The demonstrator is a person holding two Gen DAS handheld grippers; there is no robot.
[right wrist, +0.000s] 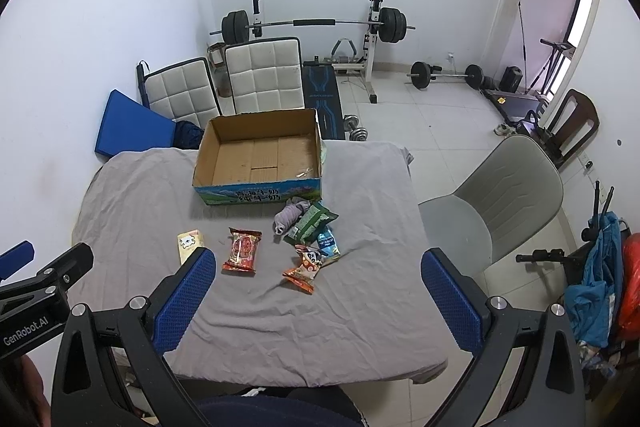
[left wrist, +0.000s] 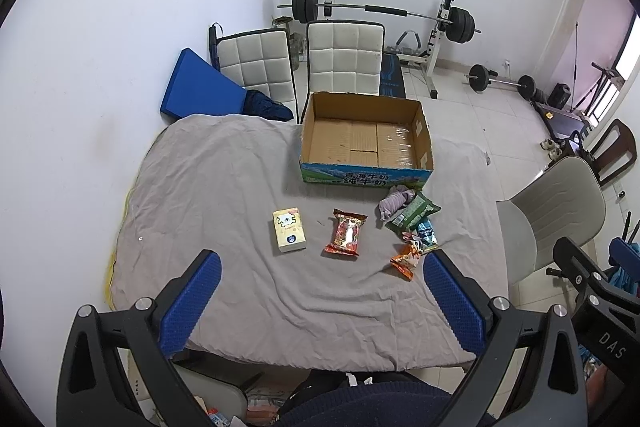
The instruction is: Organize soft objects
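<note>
- The worktop [left wrist: 224, 187] was draped in a wrinkled grey cloth that hung over its near edge, and it stood close to a white wall on its left.
- An open cardboard box [left wrist: 366, 139] with a blue-and-green printed front sat at the far side of the worktop; its floor showed bare cardboard and a patch of clear tape.
- Nearer than the box lay the soft objects: a pale yellow tissue pack [left wrist: 289, 229] at the left, and a red snack packet [left wrist: 346, 233] just beside it but apart.
- Right of those lay a cluster: a rolled grey sock [right wrist: 289, 217] touching a green packet [right wrist: 312, 223], a blue packet [right wrist: 328, 243] partly under the green one, and an orange packet [right wrist: 306, 267] nearest.
- The left gripper [left wrist: 320, 303] hovered above the near edge of the worktop, its blue-padded fingers spread wide with nothing between them.
- The right gripper [right wrist: 318, 301] hung alongside, likewise spread wide and holding nothing.
- Two white quilted chairs [left wrist: 344, 57] stood behind the worktop, and a blue cushion [left wrist: 200, 87] leaned against the left one.
- A grey plastic chair [right wrist: 504, 195] stood on the tiled floor at the right.
- A barbell on a white rack [right wrist: 316, 23] stood against the far wall, and a smaller barbell [right wrist: 446, 73] lay on the floor to its right.
</note>
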